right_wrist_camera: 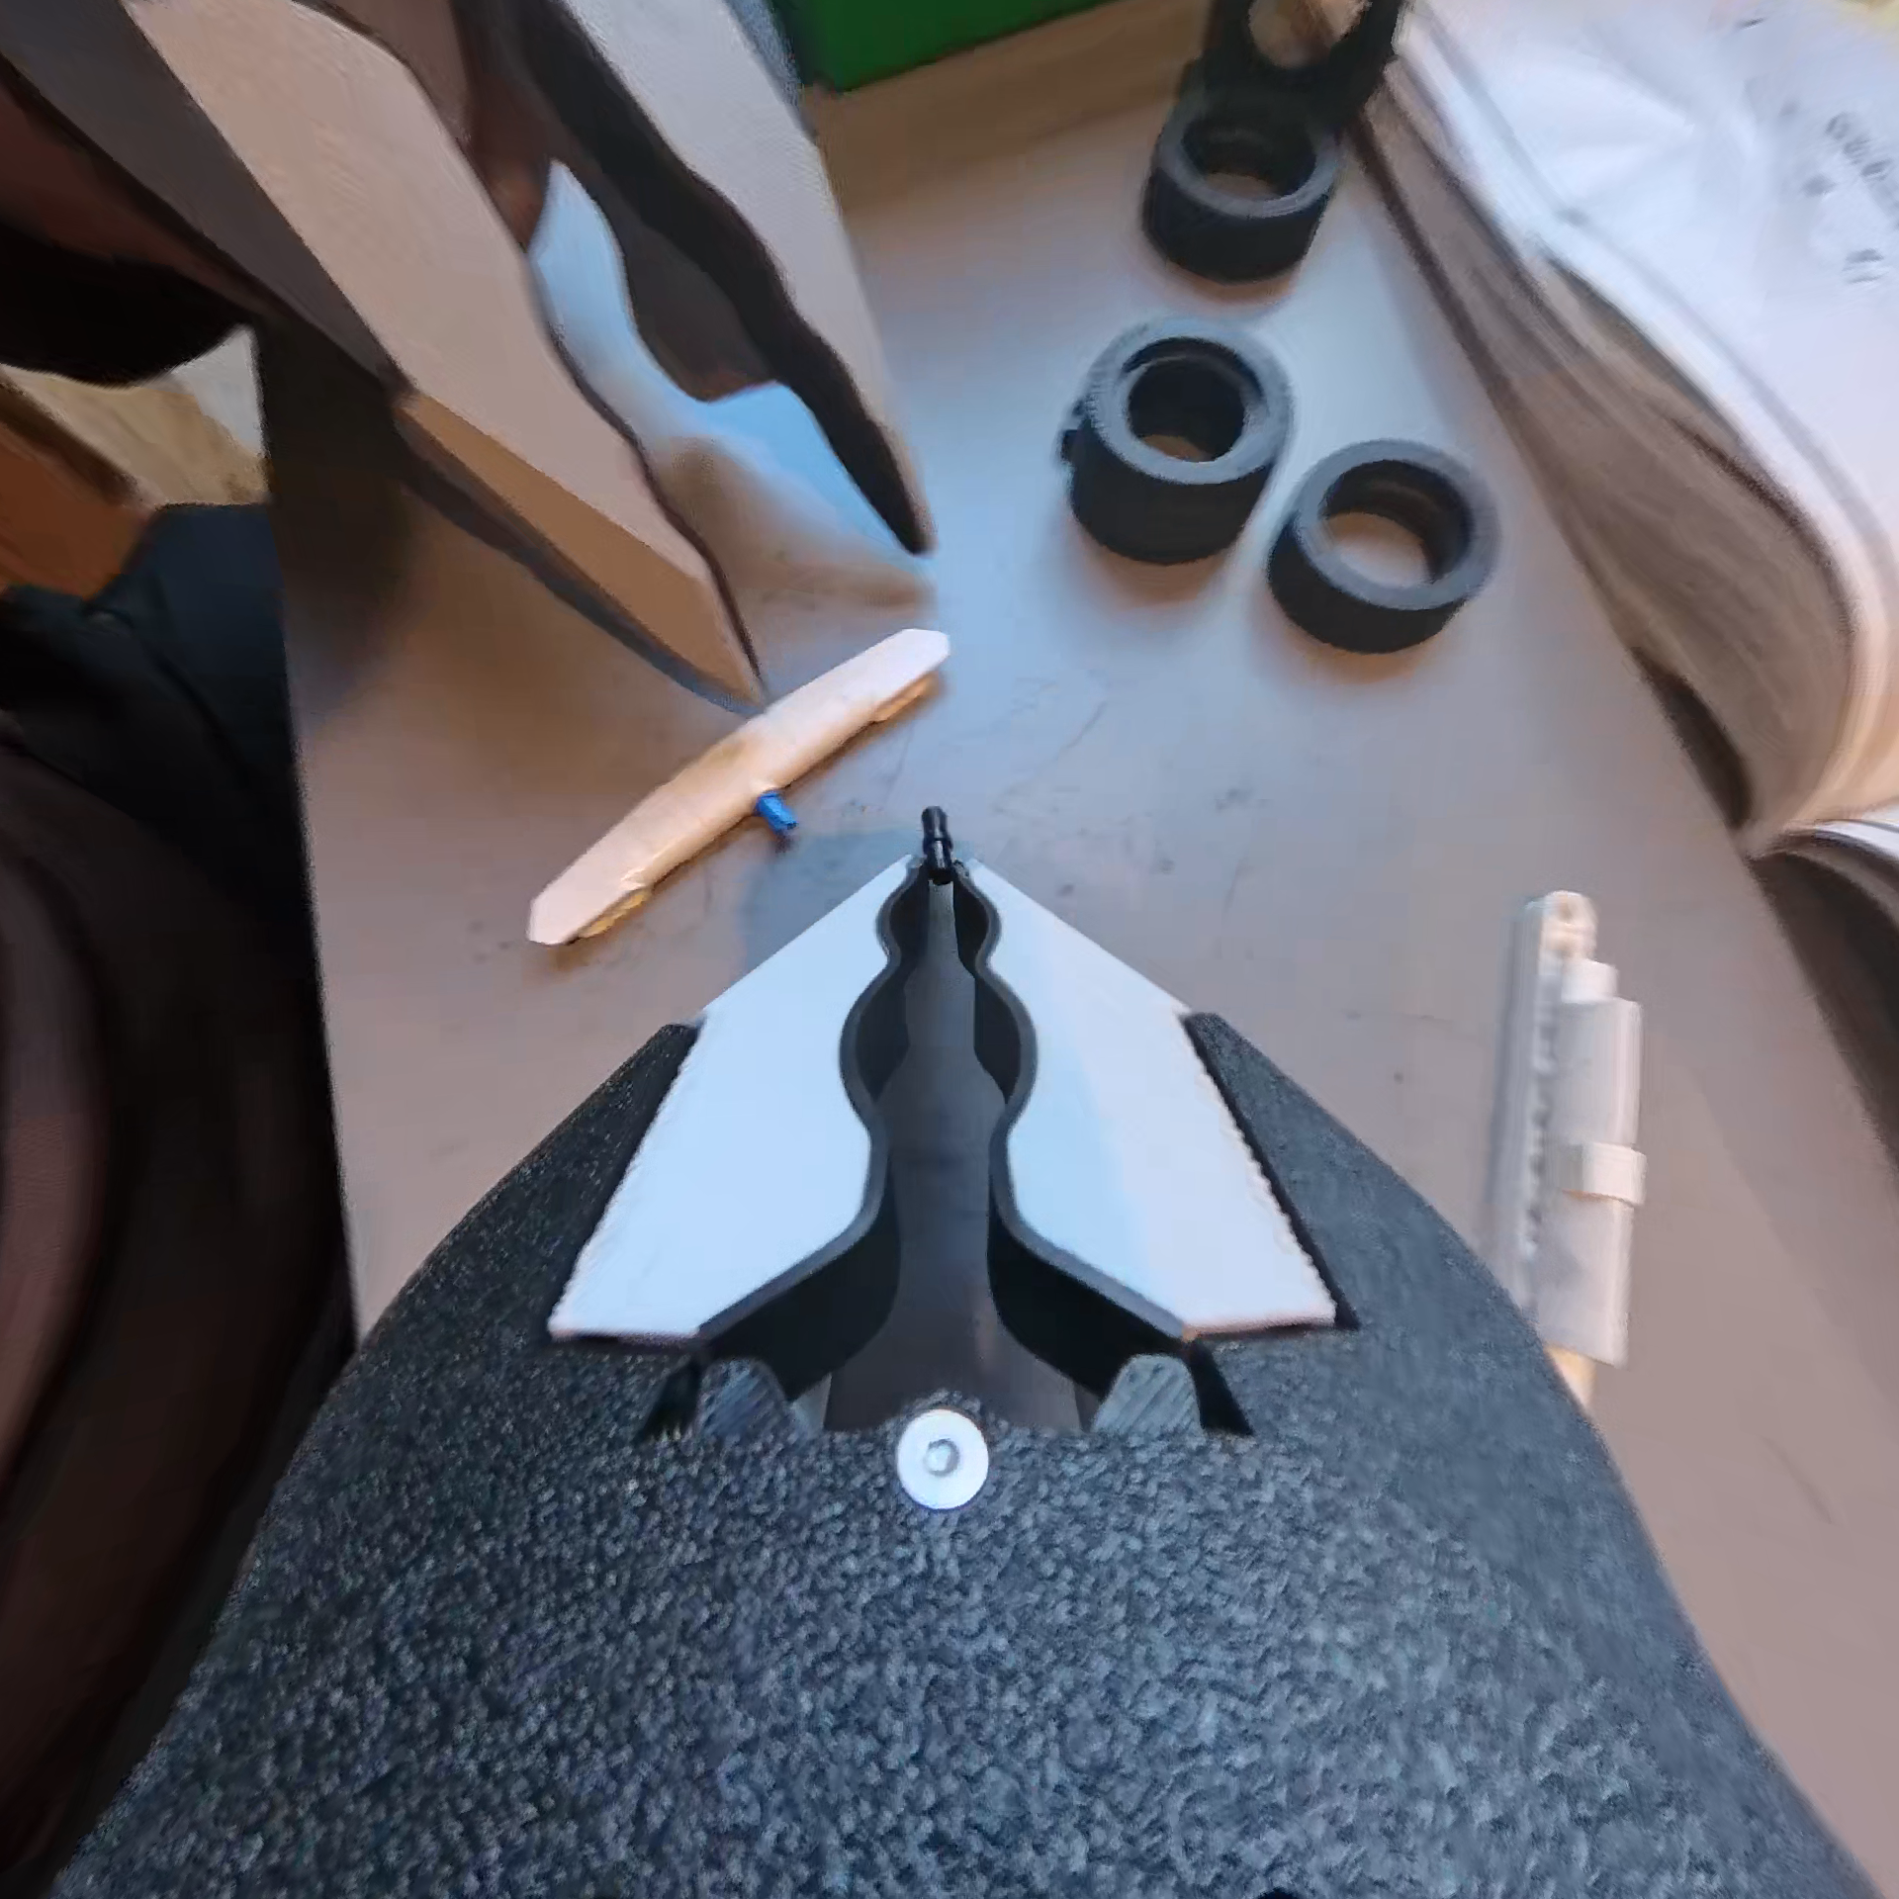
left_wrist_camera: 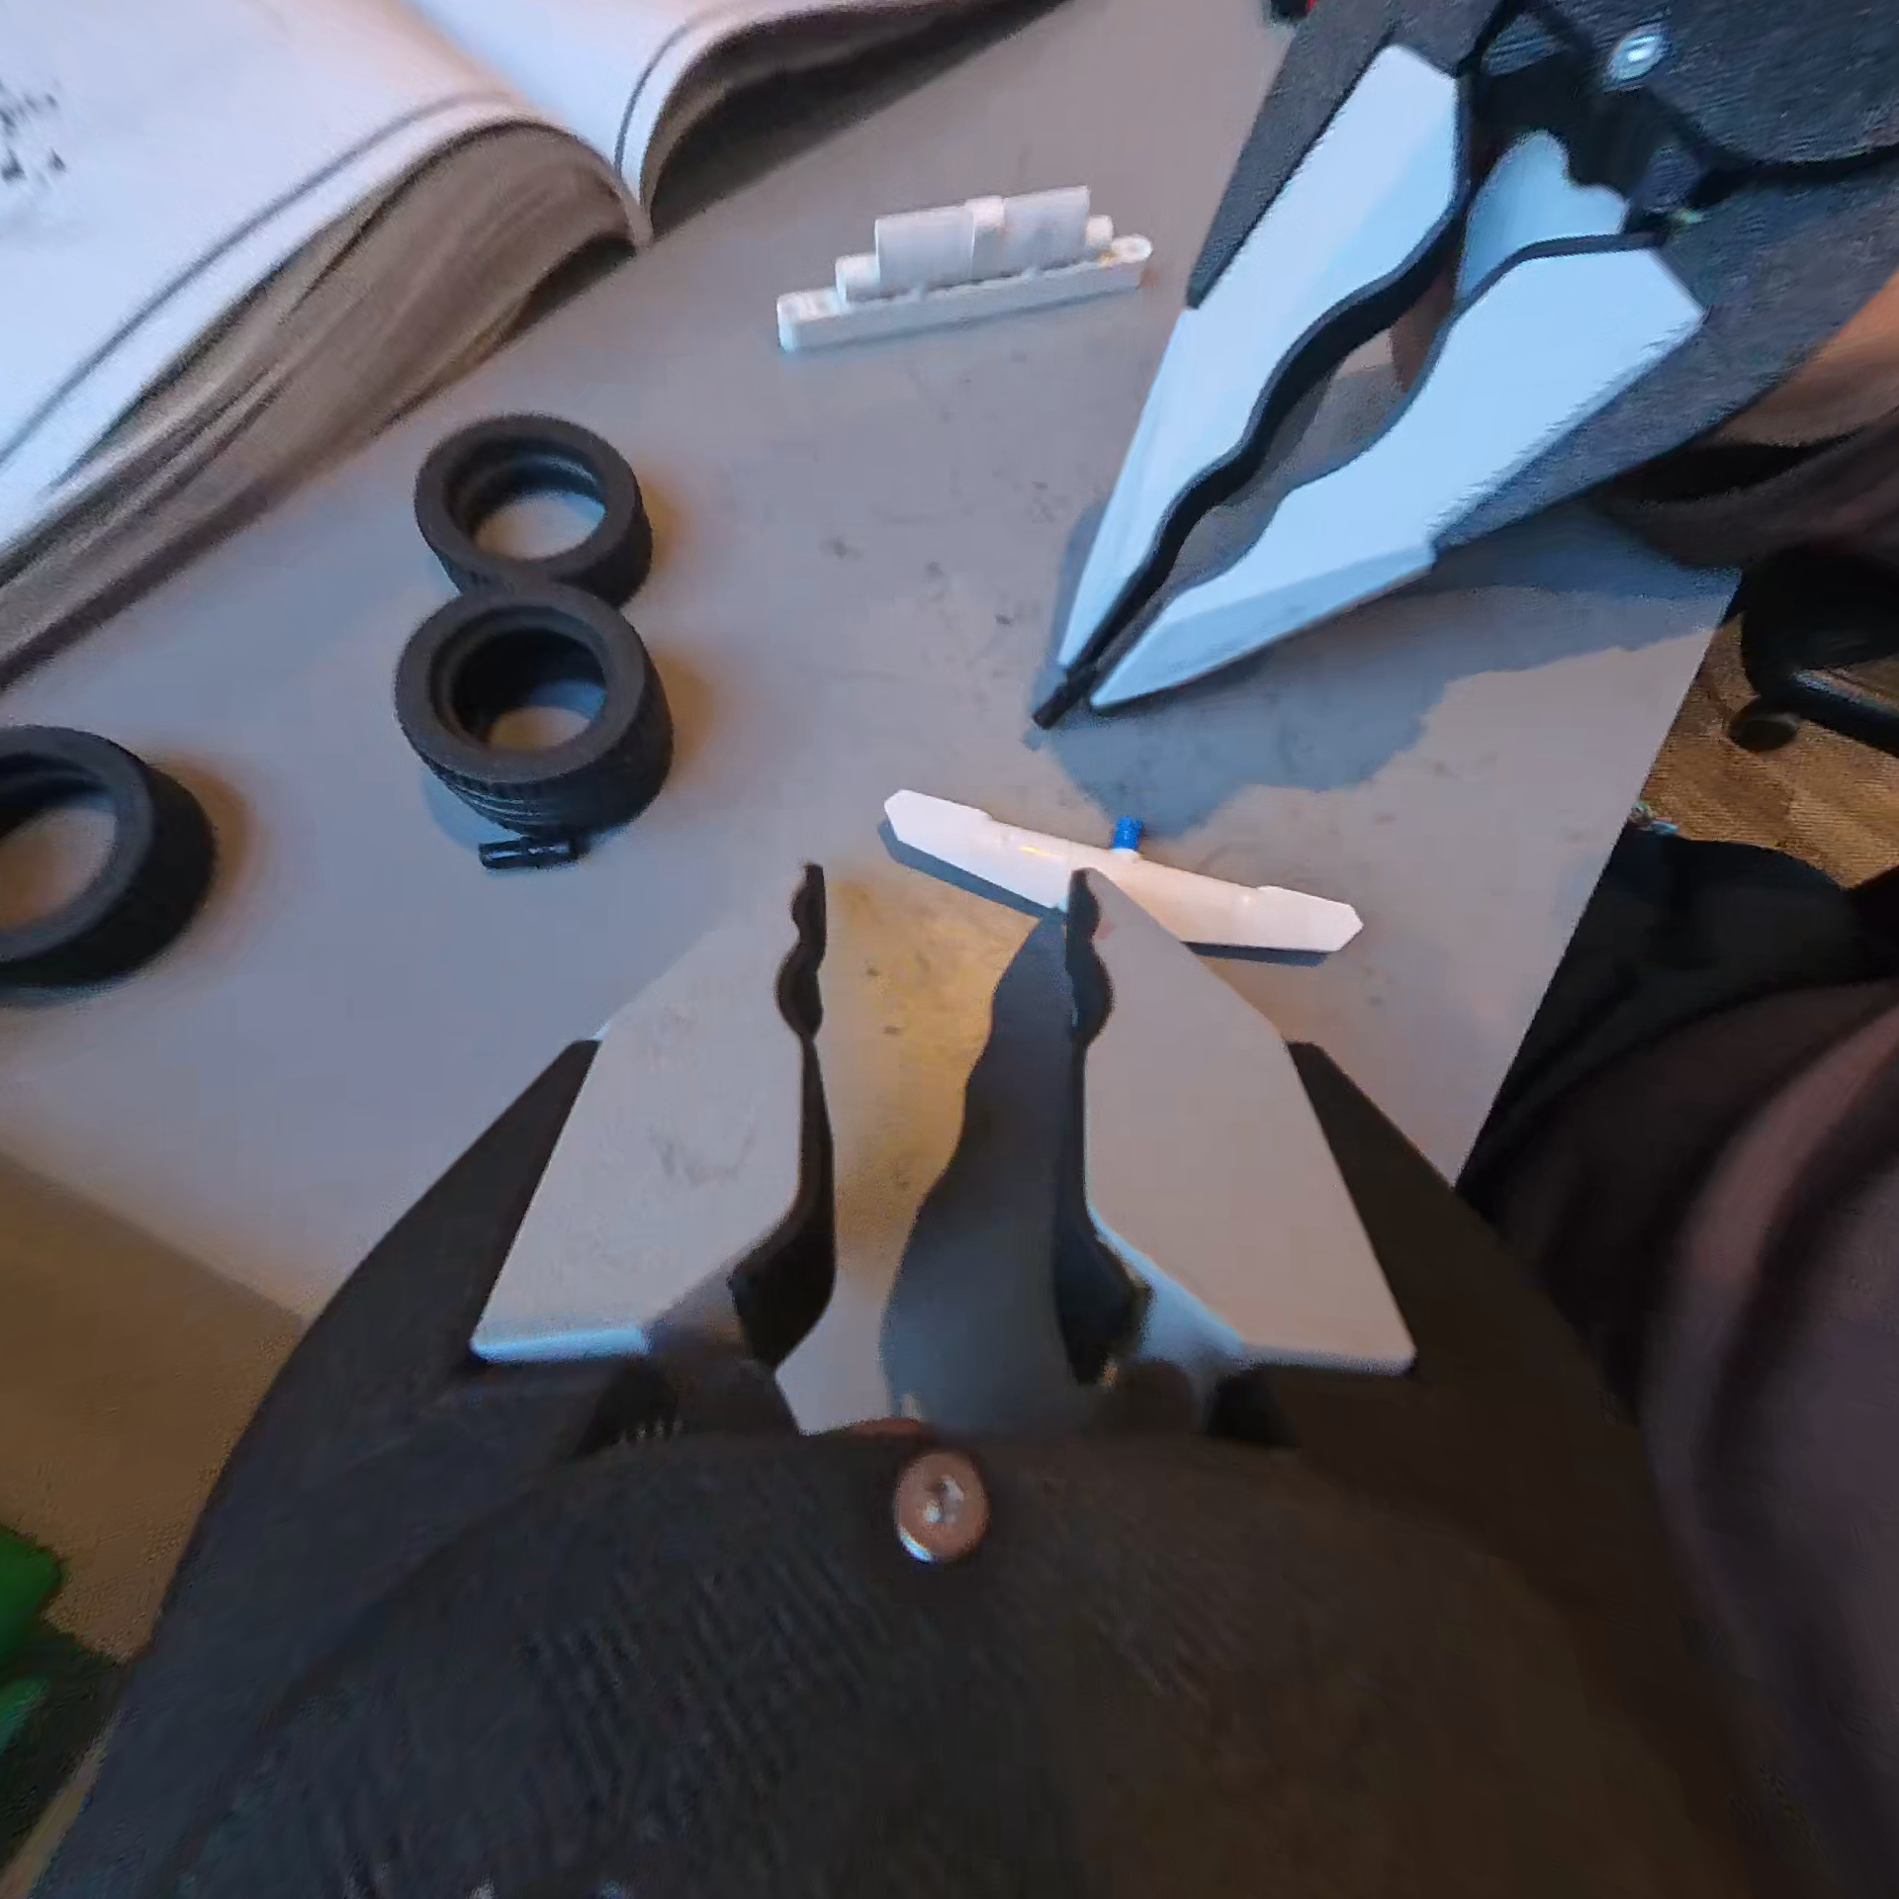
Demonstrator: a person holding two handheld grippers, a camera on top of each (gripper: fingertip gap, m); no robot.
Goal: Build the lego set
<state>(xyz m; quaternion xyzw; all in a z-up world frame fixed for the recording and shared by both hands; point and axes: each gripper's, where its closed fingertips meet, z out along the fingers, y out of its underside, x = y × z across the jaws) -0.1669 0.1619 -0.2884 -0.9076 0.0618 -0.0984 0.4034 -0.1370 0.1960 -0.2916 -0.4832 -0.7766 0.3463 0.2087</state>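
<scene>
Nearest the right wrist camera, the right hand-held gripper [right_wrist_camera: 937,868] is pinched on a tiny black pin [right_wrist_camera: 936,827], only its tip showing past the fingertips. Across from it the left hand-held gripper [left_wrist_camera: 943,896] is spread wide with nothing between its fingers, one tip covering part of the long white piece [left_wrist_camera: 1213,892] that lies on the grey table [left_wrist_camera: 894,493] with a small blue pin [left_wrist_camera: 1127,830] at its side. Farther off sit black tyres [left_wrist_camera: 534,709], one cut by the frame edge, a white brick assembly [left_wrist_camera: 966,269] and a blurred open booklet [left_wrist_camera: 257,206].
</scene>
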